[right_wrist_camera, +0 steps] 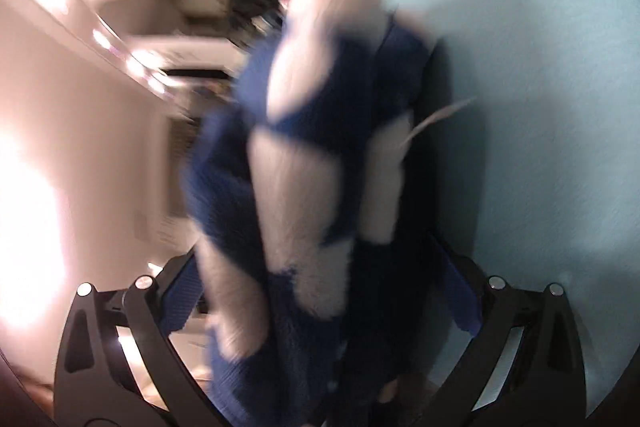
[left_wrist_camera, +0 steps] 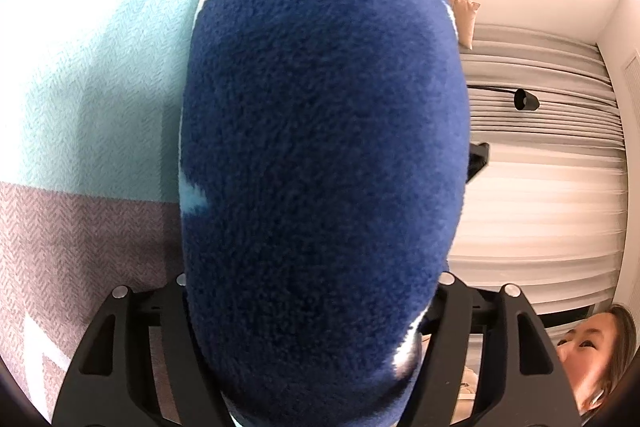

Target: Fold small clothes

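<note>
fleece garment (left_wrist_camera: 320,147) | navy, white patches | fuzzy, bunched

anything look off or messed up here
Nothing damaged or spilled. The blue fleece garment hangs bunched between both claws, left and right, filling each view; the right wrist view is motion-blurred.

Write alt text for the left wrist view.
A dark blue fleece garment with pale patches fills the centre, clamped between the left tongs. Behind it lie a pale turquoise and grey woven blanket and pleated grey curtains.
</note>
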Demonstrator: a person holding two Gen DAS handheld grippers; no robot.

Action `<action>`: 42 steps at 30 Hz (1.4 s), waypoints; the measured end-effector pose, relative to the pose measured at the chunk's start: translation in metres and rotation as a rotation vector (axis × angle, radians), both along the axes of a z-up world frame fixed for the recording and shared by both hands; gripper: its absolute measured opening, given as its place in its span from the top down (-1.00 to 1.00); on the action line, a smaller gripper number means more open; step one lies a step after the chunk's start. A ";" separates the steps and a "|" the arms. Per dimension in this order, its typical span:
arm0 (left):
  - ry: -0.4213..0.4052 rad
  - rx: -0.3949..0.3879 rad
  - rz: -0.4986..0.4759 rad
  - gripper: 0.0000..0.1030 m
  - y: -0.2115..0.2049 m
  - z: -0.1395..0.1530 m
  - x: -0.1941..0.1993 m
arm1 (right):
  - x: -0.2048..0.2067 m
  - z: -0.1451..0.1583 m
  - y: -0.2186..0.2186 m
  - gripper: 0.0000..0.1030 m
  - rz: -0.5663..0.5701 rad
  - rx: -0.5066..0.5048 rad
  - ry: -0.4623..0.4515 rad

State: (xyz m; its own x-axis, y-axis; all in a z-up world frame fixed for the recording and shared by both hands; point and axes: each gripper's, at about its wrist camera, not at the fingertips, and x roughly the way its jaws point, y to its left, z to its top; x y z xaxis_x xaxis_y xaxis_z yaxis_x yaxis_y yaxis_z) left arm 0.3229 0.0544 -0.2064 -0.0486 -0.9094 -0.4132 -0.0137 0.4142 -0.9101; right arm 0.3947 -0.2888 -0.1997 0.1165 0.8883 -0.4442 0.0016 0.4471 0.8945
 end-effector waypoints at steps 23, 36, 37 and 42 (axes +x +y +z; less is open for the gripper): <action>-0.387 -0.065 -0.056 -0.36 -0.056 0.138 0.015 | -0.013 0.209 -0.018 -0.13 0.023 -0.200 -0.342; -0.453 -0.231 -0.199 -0.36 -0.263 0.164 0.131 | 0.027 0.296 -0.221 -0.20 -0.200 -0.468 -0.375; -0.428 -0.243 -0.216 -0.36 -0.283 0.151 0.140 | 0.033 0.288 -0.237 -0.20 -0.216 -0.473 -0.352; -0.343 -0.206 -0.271 -0.36 -0.357 0.085 0.181 | 0.063 0.214 -0.305 -0.20 -0.320 -0.483 -0.218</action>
State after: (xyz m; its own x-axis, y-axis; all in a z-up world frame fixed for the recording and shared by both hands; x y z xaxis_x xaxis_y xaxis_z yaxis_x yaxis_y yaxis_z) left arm 0.5040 -0.3027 -0.1211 -0.1872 -0.9474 -0.2598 0.3854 0.1724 -0.9065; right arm 0.4580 -0.5937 0.0138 0.4778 0.4983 -0.7235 0.0428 0.8094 0.5857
